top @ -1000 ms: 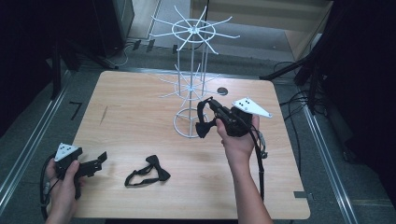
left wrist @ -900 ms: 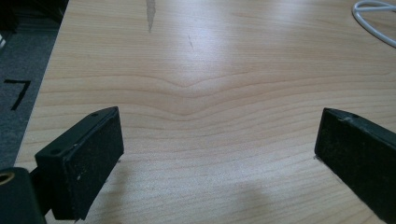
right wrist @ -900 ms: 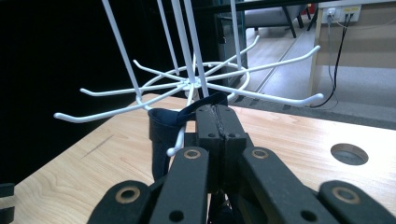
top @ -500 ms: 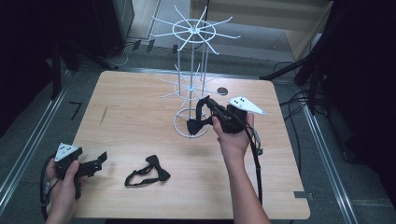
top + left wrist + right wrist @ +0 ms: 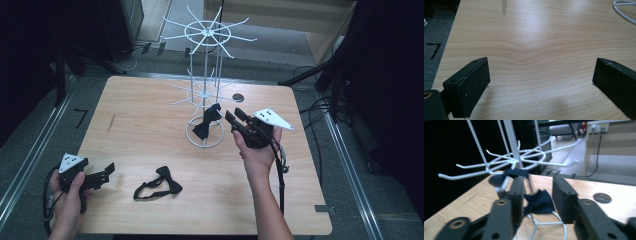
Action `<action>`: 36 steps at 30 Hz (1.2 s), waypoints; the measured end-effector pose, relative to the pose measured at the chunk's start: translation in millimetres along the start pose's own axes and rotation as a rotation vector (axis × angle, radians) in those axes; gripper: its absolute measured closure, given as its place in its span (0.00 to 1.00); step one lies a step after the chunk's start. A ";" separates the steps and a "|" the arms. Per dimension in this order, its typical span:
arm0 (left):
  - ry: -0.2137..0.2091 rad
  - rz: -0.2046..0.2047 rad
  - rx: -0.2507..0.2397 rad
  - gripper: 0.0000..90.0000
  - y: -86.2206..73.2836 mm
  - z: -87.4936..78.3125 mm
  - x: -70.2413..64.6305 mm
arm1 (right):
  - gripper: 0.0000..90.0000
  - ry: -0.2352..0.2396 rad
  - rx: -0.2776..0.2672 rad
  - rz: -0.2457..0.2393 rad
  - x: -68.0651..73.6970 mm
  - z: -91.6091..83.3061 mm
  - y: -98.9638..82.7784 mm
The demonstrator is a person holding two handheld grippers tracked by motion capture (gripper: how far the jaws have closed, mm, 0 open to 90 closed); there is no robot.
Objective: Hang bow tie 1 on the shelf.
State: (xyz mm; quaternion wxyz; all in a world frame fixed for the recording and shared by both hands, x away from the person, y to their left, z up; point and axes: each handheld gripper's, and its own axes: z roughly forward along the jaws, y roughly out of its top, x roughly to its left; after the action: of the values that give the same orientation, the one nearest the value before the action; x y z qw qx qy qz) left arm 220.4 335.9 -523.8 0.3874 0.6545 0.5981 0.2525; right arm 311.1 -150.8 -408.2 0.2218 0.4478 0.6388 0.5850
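A white wire hook rack [image 5: 206, 65] stands at the back middle of the wooden table [image 5: 145, 120]. One black bow tie [image 5: 207, 122] hangs from a lower hook over the rack's ring base. My right gripper [image 5: 234, 117] is just right of it, open and apart from the cloth. In the right gripper view the bow tie [image 5: 539, 202] shows beyond the open gripper [image 5: 538, 181], under the rack's lower hooks [image 5: 511, 162]. A second bow tie [image 5: 159, 183] lies flat near the table's front. My left gripper [image 5: 106, 171] rests open at the front left, empty [image 5: 541, 70].
A round cable hole [image 5: 238, 97] sits in the table behind the right gripper. The rack's upper hooks [image 5: 207, 31] spread wide above the lower tier. Dark floor and metal rails run along both sides of the table. The rack's base ring [image 5: 624, 8] shows in the left gripper view's corner.
The right gripper carried the bow tie to the rack's lower hook, let go and drew back to the right. The bow tie now hangs free. The left gripper stayed put.
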 end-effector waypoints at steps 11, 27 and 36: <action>0.001 0.004 0.001 0.02 0.0 -0.2 -0.7 | 0.61 0.027 0.051 -0.020 4.1 -20.5 -28.9; 0.001 0.006 -0.001 0.02 -0.1 0.0 -1.1 | 0.61 0.063 0.124 -0.002 19.2 -20.6 -79.9; -0.004 0.005 0.000 0.02 -0.3 -0.1 -1.2 | 0.62 0.091 0.153 -0.004 31.0 -11.1 -95.0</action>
State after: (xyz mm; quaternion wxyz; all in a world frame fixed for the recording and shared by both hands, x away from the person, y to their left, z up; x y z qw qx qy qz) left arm 219.9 334.7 -523.8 0.3879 0.6565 0.5958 0.2519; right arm 257.0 -123.0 -488.2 0.1591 0.4351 0.6920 0.5536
